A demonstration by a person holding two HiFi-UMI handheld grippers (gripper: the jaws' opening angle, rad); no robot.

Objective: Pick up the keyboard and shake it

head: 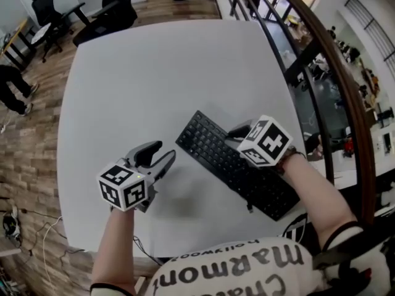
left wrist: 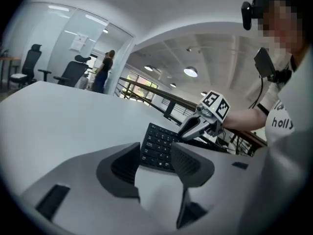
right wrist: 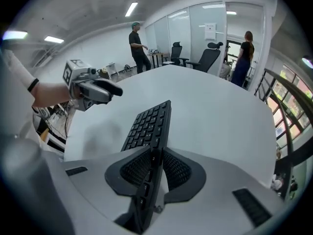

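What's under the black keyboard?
Only the white table shows around and below the keyboard, which the right gripper clamps by its edge. The patch of table straight beneath the keyboard is covered, so anything small lying there cannot be seen.

An open-plan office is indicated: swivel chairs [head: 102, 11] are parked on wood-plank flooring [head: 31, 153] beside a large white bench [head: 154, 85], glass-walled rooms [right wrist: 208, 31] and strip ceiling lights [right wrist: 131, 9] are seen, and a railing [head: 321, 66] is visible.
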